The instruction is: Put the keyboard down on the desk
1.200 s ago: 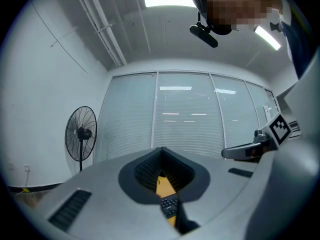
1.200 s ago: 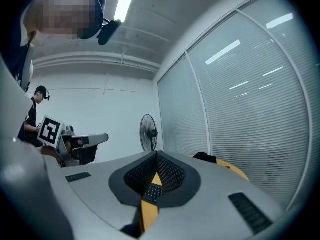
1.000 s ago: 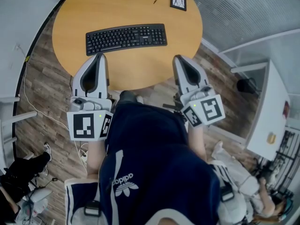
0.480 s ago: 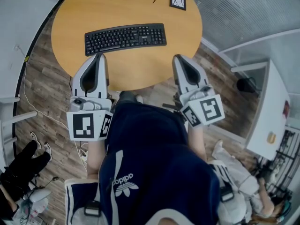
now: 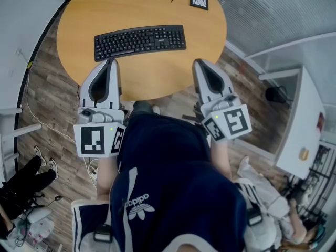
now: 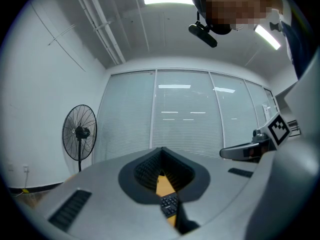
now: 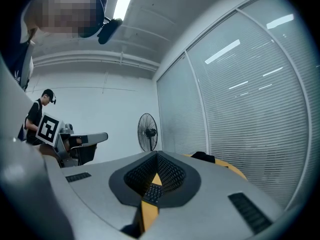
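Keyboard [image 5: 140, 42]: a black, full-width slab lying flat on the round wooden surface [image 5: 157, 9], keys up, its long side running left to right at a slight tilt. It looks light, thin and rigid, with a plastic body that could slide on the smooth wood. I judge the two short ends the best places to take hold, one per gripper, so it stays level and no keys get pressed. As it lies, it seems already set down.

The left gripper [image 5: 111, 62] hangs over the near edge of the surface, just short of the keyboard's left end and not touching it. Its fingers [image 6: 100, 181] are pressed together with nothing between them. The right gripper [image 5: 198, 63] sits near the same edge, a little right of the keyboard's right end and apart from it. Its fingers [image 7: 240, 184] are likewise closed on nothing. Both grippers point toward the keyboard.
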`<state>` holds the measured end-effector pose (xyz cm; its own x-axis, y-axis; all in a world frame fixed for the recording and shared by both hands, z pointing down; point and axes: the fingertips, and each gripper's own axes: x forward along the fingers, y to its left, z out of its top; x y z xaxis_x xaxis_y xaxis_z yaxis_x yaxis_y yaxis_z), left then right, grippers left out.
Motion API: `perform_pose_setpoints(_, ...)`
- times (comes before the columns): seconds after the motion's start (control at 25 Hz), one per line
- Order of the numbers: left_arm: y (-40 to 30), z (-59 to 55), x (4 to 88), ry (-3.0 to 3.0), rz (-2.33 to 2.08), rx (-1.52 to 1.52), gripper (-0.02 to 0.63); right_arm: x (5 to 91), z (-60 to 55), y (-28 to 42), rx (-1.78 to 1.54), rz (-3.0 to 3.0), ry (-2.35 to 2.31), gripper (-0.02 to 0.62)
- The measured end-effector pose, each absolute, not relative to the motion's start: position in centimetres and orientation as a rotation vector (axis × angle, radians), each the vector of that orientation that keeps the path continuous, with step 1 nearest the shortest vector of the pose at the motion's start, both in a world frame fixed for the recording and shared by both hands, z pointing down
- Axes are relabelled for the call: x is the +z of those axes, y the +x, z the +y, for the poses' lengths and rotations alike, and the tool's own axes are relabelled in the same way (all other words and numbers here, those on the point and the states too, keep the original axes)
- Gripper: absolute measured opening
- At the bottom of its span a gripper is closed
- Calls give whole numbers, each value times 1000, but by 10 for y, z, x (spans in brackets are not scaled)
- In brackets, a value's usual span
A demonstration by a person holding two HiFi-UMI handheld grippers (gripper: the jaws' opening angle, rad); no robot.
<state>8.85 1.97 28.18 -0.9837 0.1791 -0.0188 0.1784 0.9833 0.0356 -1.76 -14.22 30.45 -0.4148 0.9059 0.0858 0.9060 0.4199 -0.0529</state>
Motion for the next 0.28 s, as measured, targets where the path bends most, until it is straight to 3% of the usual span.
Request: perform_pose_setpoints(0.28, 88, 17, 280, 268, 3106, 42, 3, 304, -145, -17, -8, -2563, -1637, 3)
